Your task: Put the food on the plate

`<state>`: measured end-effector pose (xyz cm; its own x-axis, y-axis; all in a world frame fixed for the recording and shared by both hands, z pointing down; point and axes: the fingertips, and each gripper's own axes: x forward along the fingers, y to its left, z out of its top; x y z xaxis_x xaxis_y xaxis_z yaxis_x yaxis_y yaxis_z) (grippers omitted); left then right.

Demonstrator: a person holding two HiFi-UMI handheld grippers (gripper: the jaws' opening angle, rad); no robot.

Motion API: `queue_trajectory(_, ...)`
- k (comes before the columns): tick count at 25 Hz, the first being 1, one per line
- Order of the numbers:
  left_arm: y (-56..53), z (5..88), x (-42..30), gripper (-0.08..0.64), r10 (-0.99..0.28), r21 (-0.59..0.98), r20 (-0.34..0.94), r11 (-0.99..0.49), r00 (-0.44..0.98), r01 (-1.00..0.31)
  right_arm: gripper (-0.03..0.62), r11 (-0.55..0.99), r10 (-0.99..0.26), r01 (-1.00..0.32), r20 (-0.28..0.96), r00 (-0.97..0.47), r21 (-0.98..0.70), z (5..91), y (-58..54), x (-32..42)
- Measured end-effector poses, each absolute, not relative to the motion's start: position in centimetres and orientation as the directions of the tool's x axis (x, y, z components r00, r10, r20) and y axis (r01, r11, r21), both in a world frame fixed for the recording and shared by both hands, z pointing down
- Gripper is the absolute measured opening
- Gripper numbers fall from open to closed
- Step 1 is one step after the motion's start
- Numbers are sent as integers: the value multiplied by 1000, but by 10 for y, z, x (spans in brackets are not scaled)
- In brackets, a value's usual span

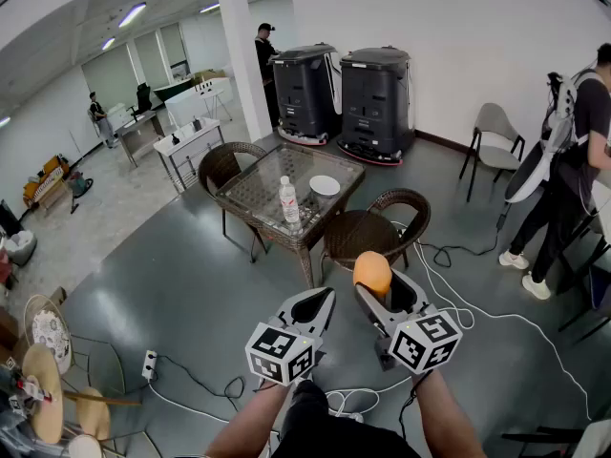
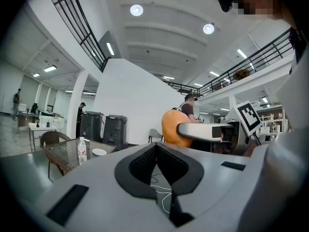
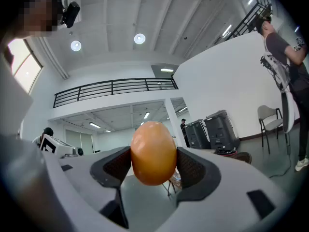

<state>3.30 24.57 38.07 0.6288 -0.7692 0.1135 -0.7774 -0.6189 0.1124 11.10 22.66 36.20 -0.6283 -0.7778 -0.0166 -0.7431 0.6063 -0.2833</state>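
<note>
My right gripper (image 1: 374, 277) is shut on an orange egg-shaped food item (image 1: 371, 272), held level in the air short of the table. In the right gripper view the food (image 3: 153, 152) fills the gap between the dark pads (image 3: 189, 166). My left gripper (image 1: 318, 303) hangs beside it, jaws shut with nothing between them (image 2: 155, 154). The left gripper view also shows the food (image 2: 174, 127) and the right gripper off to the right. A white plate (image 1: 325, 185) lies on the glass-topped wicker table (image 1: 256, 197), far ahead of both grippers; it also shows small in the left gripper view (image 2: 99, 152).
A water bottle (image 1: 289, 202) stands on the table near the plate. Wicker chairs (image 1: 372, 227) ring the table. Cables (image 1: 449, 294) trail over the grey floor. Two large dark machines (image 1: 374, 101) stand against the wall, and people stand at the back and right (image 1: 573, 170).
</note>
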Motion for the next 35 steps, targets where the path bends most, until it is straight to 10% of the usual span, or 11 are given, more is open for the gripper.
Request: queue_trajectory(35,205,389,39,8,-771,102,127,-615,624,-782,301,640,-743,-708,-5,-669,-297,368,178,114)
